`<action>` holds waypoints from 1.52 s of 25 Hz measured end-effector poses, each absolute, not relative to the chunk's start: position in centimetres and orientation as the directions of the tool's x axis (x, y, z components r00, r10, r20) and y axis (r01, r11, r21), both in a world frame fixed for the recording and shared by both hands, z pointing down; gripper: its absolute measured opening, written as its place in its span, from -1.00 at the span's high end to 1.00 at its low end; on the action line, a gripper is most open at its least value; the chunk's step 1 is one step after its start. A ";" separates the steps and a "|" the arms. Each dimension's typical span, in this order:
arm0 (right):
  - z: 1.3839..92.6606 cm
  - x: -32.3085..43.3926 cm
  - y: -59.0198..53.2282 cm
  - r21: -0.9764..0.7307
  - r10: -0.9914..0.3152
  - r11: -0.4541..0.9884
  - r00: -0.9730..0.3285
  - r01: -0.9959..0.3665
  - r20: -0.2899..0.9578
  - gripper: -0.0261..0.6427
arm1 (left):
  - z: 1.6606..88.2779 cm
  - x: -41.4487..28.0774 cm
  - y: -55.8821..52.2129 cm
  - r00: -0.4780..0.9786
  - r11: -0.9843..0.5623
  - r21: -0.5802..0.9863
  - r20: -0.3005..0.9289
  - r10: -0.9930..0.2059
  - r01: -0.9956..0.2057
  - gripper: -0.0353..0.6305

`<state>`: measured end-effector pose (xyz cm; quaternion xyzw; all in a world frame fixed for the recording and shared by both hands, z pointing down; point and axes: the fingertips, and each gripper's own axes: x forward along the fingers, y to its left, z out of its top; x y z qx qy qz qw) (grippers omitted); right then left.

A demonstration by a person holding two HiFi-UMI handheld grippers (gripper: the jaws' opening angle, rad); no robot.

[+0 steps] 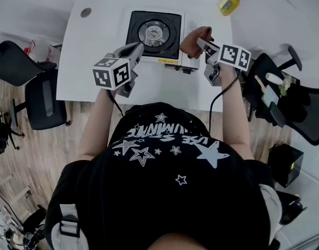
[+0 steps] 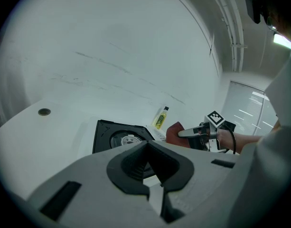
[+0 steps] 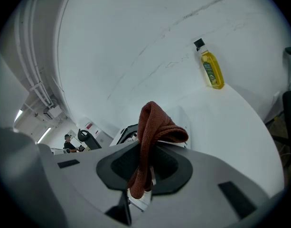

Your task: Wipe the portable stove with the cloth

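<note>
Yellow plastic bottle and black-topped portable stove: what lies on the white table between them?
Nothing: in the head view, only bare white table separates the yellow plastic bottle from the black-topped portable stove.

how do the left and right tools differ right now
The right tool is shut on the cloth; the left tool is shut on nothing. The left tool is at the front left corner of the stove, the right tool at its right end. Both point toward the stove.
</note>
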<state>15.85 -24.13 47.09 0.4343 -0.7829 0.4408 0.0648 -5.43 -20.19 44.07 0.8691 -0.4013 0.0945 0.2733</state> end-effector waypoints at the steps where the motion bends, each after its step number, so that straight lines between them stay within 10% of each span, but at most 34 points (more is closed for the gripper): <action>1: 47.1 15.9 -24.0 -0.633 -0.623 0.234 -0.613 -0.738 0.485 0.73 | 44.1 -5.4 -20.2 0.660 -0.529 0.400 0.384 -0.646 -0.749 0.87; 16: 43.8 13.5 -24.3 -0.614 -0.624 0.313 -0.644 -0.724 0.442 0.73 | 44.1 -7.4 -20.1 0.635 -0.493 0.410 0.374 -0.676 -0.767 0.87; 38: 44.7 -12.4 -22.1 -0.642 -0.279 0.574 -0.858 -0.508 0.430 0.73 | 45.7 -19.3 -20.3 0.546 -0.375 0.434 0.391 -0.741 -0.819 0.87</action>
